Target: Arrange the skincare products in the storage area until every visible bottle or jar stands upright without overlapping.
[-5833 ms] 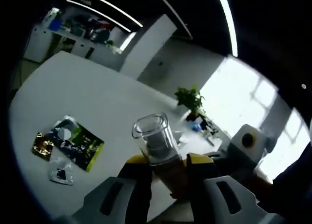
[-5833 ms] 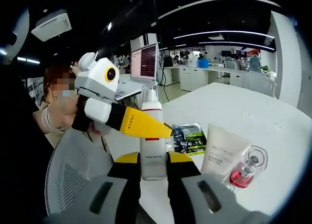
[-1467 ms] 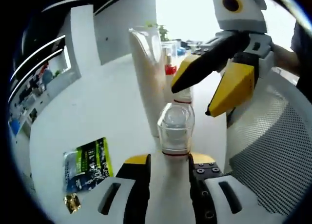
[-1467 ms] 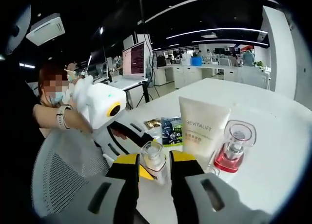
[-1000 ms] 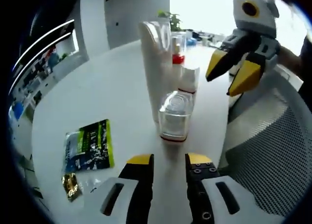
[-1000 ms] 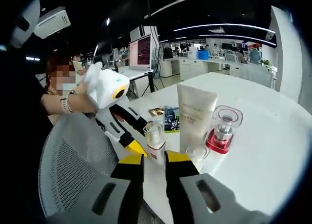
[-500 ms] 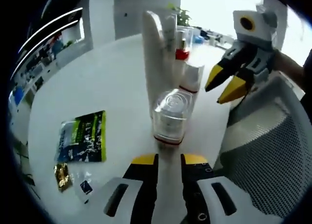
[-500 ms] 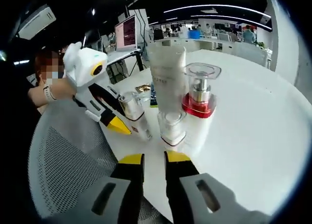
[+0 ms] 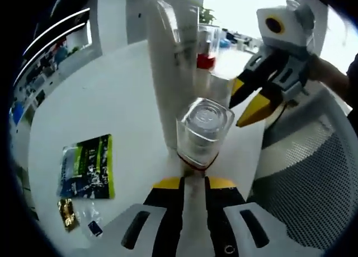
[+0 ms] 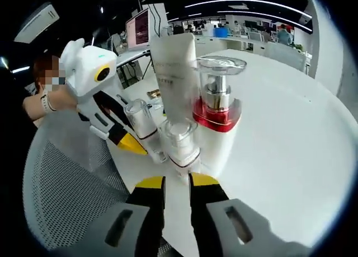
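Four skincare containers stand upright in a tight cluster near the edge of a round white counter (image 10: pixel 291 134), beside a mesh chair back (image 10: pixel 61 195). The tallest is a white tube (image 10: pixel 174 61) standing on its cap. Just beside it is a clear bottle with a red base (image 10: pixel 217 108) and a silver pump under a clear cap; red liquid shows at its bottom. In front are two small clear-capped bottles with a thin red band: one (image 10: pixel 179 142) close before the right claw (image 10: pixel 176 184), the other (image 10: pixel 141 120) next to the left claw (image 10: pixel 134 145).

In the left gripper view, a small clear-capped bottle (image 9: pixel 202 132) stands just ahead of the left claw (image 9: pixel 193 184), whose yellow-tipped jaws are pressed nearly together and pinch nothing. The right claw's jaws are likewise nearly together and pinch nothing. Farther in on the counter lie three flat sachets: one green (image 9: pixel 86 167), one gold (image 9: pixel 68 220), one small and clear (image 9: pixel 92 226).
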